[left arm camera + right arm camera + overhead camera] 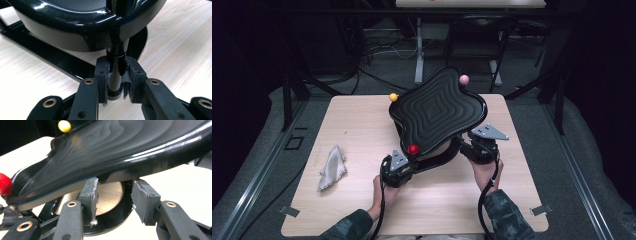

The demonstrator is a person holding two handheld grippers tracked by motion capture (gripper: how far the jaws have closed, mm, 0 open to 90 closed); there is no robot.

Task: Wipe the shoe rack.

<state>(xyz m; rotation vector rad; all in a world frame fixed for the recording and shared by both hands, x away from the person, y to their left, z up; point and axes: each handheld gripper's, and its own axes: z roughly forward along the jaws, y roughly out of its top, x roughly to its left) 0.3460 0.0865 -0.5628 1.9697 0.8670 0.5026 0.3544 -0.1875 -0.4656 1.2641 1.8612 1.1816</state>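
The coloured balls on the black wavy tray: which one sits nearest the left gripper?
The red ball, right beside the left gripper; the yellow ball and pink ball sit at the far edge.

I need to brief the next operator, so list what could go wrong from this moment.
1. The left gripper is shut on a thin glossy post of the black wavy tray; the smooth post could slip or twist in the jaws.
2. The right gripper is open beneath the tilted tray's edge, so that side may lack support and could tip.
3. The red ball sits near the left gripper and might be knocked.
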